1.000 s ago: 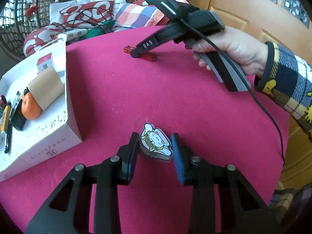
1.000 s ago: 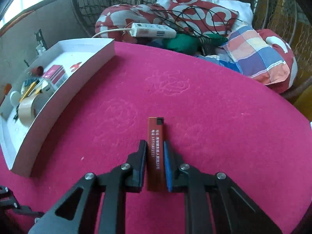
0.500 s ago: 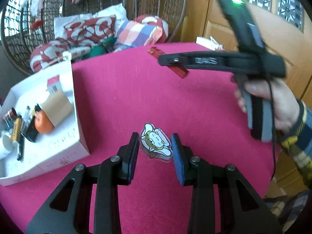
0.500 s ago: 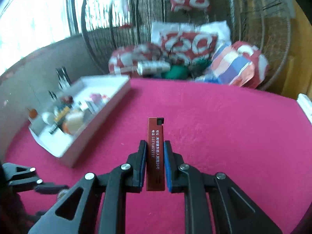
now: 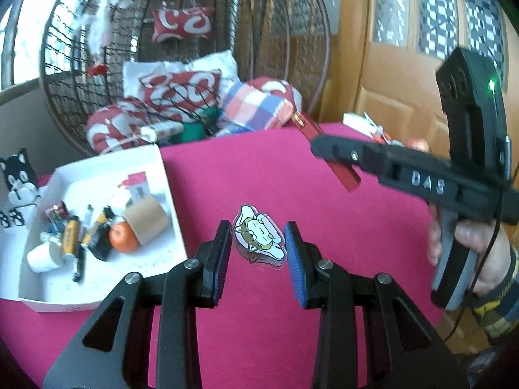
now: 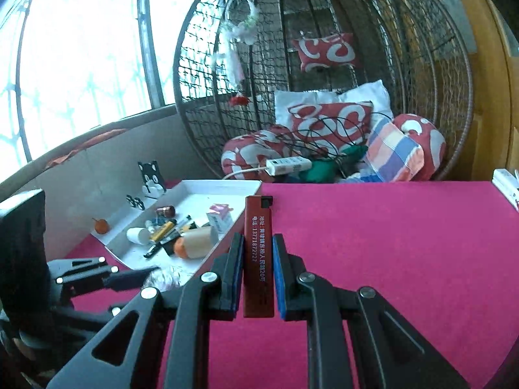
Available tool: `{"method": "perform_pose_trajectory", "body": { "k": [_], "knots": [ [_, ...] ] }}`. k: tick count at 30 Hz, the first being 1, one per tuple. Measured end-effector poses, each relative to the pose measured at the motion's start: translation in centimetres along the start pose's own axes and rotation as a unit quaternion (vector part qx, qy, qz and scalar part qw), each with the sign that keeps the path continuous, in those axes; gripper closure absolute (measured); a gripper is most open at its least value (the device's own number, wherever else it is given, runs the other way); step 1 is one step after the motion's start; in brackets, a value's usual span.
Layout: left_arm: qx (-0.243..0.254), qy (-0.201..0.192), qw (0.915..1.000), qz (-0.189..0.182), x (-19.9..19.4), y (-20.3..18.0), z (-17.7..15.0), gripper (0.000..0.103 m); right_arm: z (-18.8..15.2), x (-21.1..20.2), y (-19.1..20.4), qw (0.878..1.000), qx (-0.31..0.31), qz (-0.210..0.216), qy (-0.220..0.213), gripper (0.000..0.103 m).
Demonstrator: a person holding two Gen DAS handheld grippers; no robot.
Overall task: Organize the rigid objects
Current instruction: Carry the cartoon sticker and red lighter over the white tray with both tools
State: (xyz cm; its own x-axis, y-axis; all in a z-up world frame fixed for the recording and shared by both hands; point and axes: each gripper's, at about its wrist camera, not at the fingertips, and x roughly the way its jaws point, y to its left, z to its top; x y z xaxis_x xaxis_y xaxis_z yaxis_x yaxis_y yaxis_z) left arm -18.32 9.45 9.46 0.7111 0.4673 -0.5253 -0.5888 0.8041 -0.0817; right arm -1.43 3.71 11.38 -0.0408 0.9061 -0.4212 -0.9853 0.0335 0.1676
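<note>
Right gripper point(image 6: 258, 265) of ours is clamped on a slim dark-red rectangular lighter point(image 6: 258, 253) printed with white characters, and we hold it in the air above the magenta felt tabletop point(image 6: 389, 246). From the left wrist view the same right gripper point(image 5: 324, 149) sits to the right, raised, with the lighter point(image 5: 340, 175) slanting down out of its tip and a bare hand point(image 5: 467, 249) wrapped round the grey handle.

Our left gripper point(image 5: 258, 249) rests low over the table point(image 5: 259, 168) with its jaws apart. Between them, touching neither pad, lies a flat clear acrylic charm point(image 5: 259, 235) showing a cartoon figure in white and olive.

To the left sits a shallow white cardboard tray point(image 5: 172, 194) on the cloth. Inside it we can make out a brown cardboard roll point(image 5: 146, 223), a small orange fruit point(image 5: 123, 241) just beside the roll, a small white cup point(image 5: 42, 257) and some batteries and pens, too jumbled to separate.

Behind the table stands a dark wicker egg chair point(image 6: 324, 32) holding red-and-white cushions point(image 6: 331, 120) and a white power strip point(image 6: 288, 165).
</note>
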Motion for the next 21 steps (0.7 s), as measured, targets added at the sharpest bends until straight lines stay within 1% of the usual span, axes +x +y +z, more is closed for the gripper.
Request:
{"method": "perform_pose_trajectory", "body": {
  "k": [7,14,21],
  "knots": [
    [-0.021,-0.025,0.9993,0.020,-2.0,2.0,0.5,0.071,0.7,-0.5,1.3,1.000,-0.009,0.007,-0.010,0.088],
    [-0.040,-0.037,0.9978,0.037,-3.0,3.9,0.3,0.071,1.3,-0.3,2.8,1.000,-0.021,0.017,-0.010,0.088],
    [-0.056,-0.046,0.9961,0.052,-3.9,5.8,0.3,0.070,2.4,0.9,4.3,0.999,-0.036,0.031,-0.005,0.088]
  ]
}}
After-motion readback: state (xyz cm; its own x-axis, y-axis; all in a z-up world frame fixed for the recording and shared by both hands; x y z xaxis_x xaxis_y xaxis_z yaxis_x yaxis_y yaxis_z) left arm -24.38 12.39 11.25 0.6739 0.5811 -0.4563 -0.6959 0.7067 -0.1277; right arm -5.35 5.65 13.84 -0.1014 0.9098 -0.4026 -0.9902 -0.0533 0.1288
